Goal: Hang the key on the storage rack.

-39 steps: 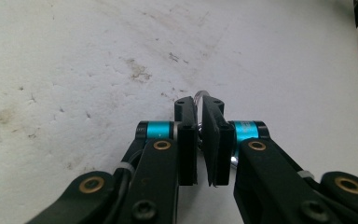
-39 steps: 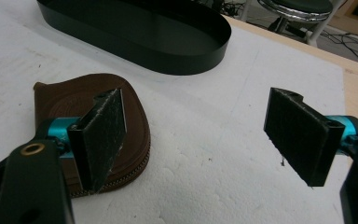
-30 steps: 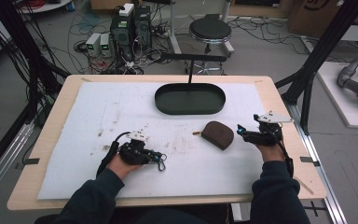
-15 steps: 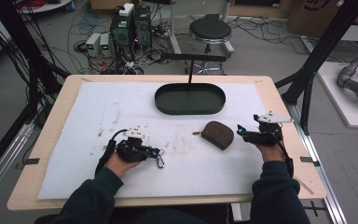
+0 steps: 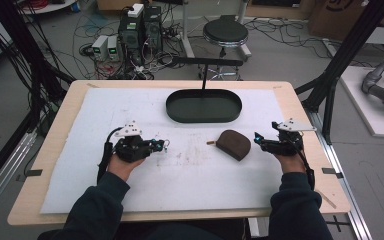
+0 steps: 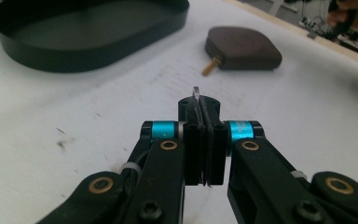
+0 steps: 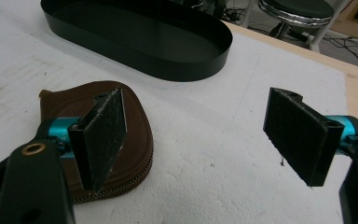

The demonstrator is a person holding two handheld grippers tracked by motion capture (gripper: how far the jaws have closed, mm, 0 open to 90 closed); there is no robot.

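Observation:
A brown zipped pouch [image 5: 233, 144] lies on the white mat, its tan zip pull pointing left. To its right, my right gripper [image 5: 258, 138] is open. In the right gripper view the pouch [image 7: 135, 135] lies behind the left pad [image 7: 103, 133], and nothing is between the pads. Left of the mat's middle, my left gripper [image 5: 161, 145] is shut on a small thin metal thing [image 5: 166, 145]. In the left gripper view its tip [image 6: 196, 90] pokes out above the closed jaws. The pouch [image 6: 242, 48] lies ahead of them and to the right.
A black oval tray [image 5: 203, 118] stands at the far middle of the mat, with a black post rising behind it. The white mat [image 5: 190, 175] covers most of the wooden table. A stool, cables and electronics are on the floor beyond the table.
My left gripper has moved a little farther from the person, carrying the small metal thing with it. The right gripper and the pouch have stayed where they were.

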